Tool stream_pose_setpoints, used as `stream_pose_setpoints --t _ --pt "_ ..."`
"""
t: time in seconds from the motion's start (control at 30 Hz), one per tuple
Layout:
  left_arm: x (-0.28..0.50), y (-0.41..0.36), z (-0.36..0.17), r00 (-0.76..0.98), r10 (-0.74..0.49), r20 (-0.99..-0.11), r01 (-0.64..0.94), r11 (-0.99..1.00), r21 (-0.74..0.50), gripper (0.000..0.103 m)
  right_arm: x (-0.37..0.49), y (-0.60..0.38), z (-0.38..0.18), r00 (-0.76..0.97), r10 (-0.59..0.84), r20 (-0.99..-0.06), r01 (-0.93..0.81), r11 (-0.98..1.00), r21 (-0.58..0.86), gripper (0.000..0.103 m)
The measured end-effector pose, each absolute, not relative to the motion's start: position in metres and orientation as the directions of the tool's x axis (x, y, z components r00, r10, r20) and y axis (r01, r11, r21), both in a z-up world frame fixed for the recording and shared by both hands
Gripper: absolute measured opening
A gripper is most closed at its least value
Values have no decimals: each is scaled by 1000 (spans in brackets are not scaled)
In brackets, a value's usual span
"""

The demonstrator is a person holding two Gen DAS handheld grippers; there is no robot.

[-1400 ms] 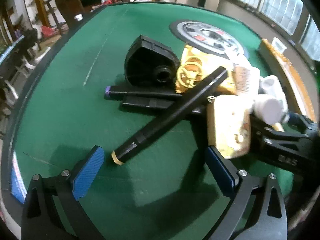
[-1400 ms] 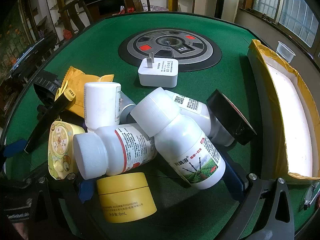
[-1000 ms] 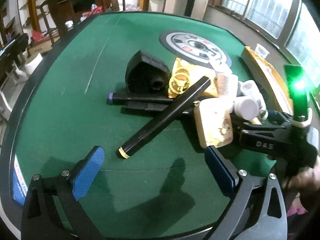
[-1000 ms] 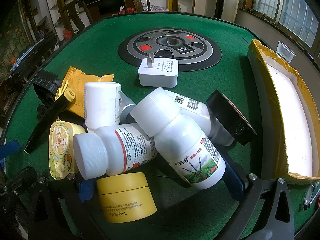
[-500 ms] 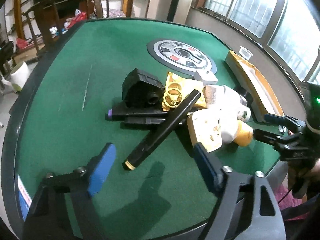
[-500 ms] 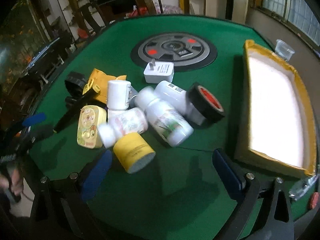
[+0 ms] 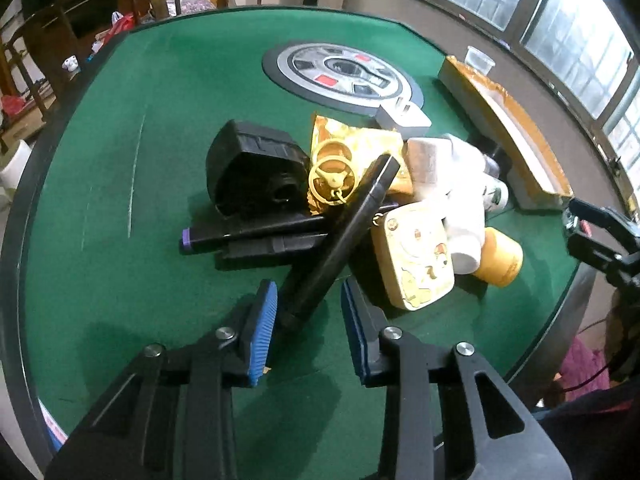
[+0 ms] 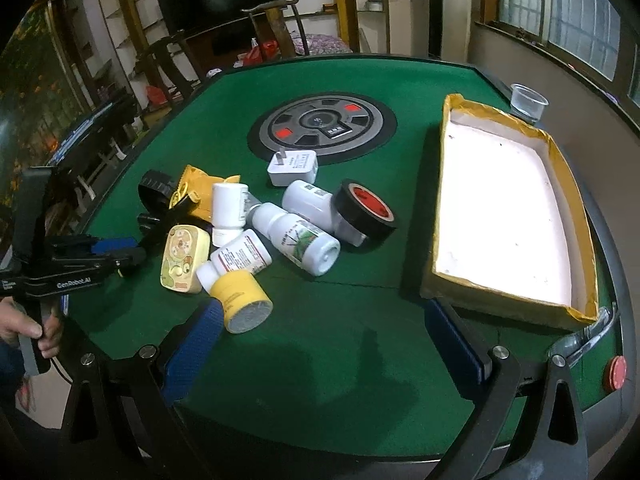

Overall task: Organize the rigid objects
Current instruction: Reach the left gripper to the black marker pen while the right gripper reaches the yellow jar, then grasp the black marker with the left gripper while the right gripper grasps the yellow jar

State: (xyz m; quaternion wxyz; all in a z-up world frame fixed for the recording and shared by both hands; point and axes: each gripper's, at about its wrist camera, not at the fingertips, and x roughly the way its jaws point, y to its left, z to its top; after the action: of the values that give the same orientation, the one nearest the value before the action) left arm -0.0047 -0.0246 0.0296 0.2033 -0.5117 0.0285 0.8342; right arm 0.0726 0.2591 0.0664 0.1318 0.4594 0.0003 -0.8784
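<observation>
A long black marker (image 7: 340, 236) lies slanted across a pile on the green table (image 7: 120, 168). Its near end sits between the blue pads of my left gripper (image 7: 310, 320). The jaws are closing, and a gap still shows beside the right pad. In the pile are a purple-capped marker (image 7: 248, 232), a black device (image 7: 252, 168), a cream tin (image 7: 416, 256), white bottles (image 8: 296, 236), a yellow jar (image 8: 240, 300) and a black tape roll (image 8: 364, 208). My right gripper (image 8: 326, 344) hangs open above the table's near edge, with nothing between its fingers.
A cardboard box (image 8: 496, 300) with a white floor lies at the right. A white charger (image 8: 292, 168) sits before the round centre panel (image 8: 322, 124). A plastic cup (image 8: 528, 102) stands at the far right edge. A hand (image 8: 24, 328) holds the left gripper's handle.
My left gripper moved in over the black marker's near end and its jaws narrowed around it. My right gripper pulled back and up from the bottles, still wide open.
</observation>
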Motion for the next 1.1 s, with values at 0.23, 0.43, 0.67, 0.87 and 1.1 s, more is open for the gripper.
stream_pose_setpoints --t 0.23,0.43,0.67,0.87,1.1 --pt "-15 -4 27 -384 319 -866 -397 -904 -157 30 67 258 61 -511 -269 -816 266 -953 148 99" --pt "-3 1 24 -369 315 -875 -360 -916 -178 13 62 238 57 -435 -352 -828 380 -906 186 83" --pt "22 -21 18 -341 313 -887 -268 -936 -227 13 49 205 46 -352 -350 -868 515 -847 133 62" --pt "24 -25 17 -353 306 -884 -250 -942 -226 13 40 187 35 -312 -322 -894 580 -810 89 62" --pt "5 -25 17 -359 306 -882 -225 -945 -237 13 40 180 22 -262 -314 -912 588 -802 107 38"
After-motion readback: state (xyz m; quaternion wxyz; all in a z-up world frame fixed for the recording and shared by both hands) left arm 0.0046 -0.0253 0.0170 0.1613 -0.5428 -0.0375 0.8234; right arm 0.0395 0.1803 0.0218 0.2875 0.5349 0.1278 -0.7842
